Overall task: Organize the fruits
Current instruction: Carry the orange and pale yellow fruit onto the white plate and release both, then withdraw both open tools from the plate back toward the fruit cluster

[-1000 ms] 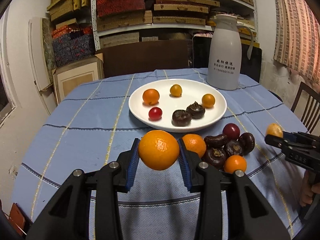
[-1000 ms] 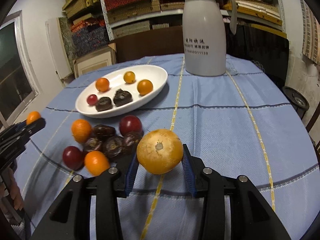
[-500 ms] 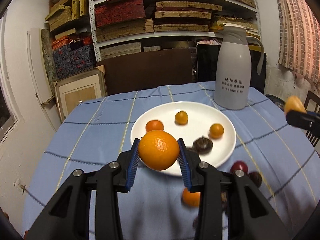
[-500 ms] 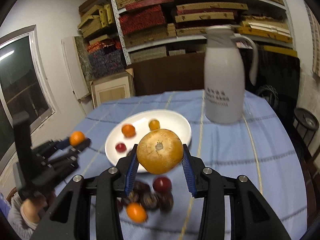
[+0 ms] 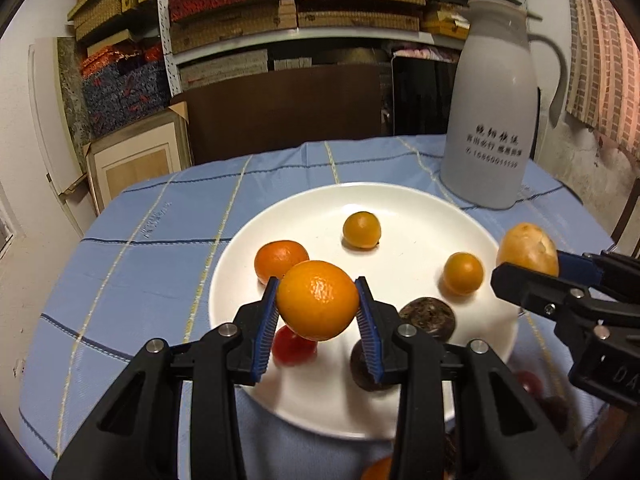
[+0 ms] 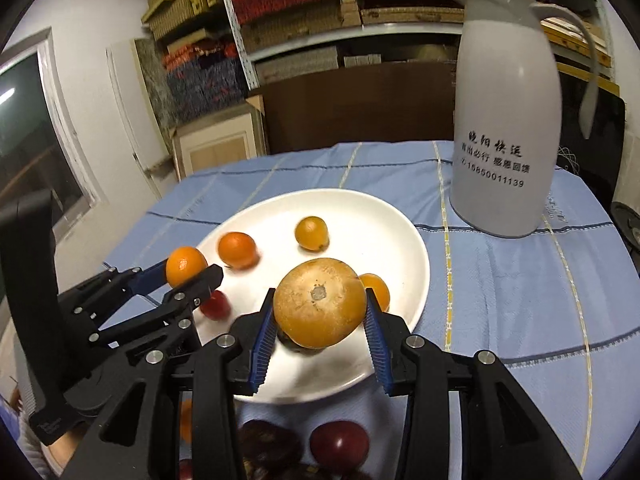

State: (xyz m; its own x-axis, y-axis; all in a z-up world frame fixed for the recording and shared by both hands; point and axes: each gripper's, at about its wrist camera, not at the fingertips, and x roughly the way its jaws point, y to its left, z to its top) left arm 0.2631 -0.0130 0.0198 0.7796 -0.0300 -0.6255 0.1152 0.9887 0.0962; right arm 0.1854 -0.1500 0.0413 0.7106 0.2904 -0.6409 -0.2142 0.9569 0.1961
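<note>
shelves stacked with flat woven boxes (image 5: pixel 352 4) are filling the top of both views, and a round table under a pale blue checked cloth (image 5: pixel 152 248) is spreading across the middle. a tall white plastic jug with black lettering (image 6: pixel 508 120) is standing at the upper right. a round white plate (image 5: pixel 404 208) is sitting mid-frame, carrying small orange, red and dark brown fruits. the left gripper (image 5: pixel 318 320) is clamping a bright orange mandarin (image 5: pixel 318 300) over the plate's left part. the right gripper (image 6: pixel 320 332) is gripping a dull yellow-brown round fruit (image 6: pixel 320 302) over the plate's lower right. more dark and red fruits (image 6: pixel 340 440) are lying at the bottom edge.
</note>
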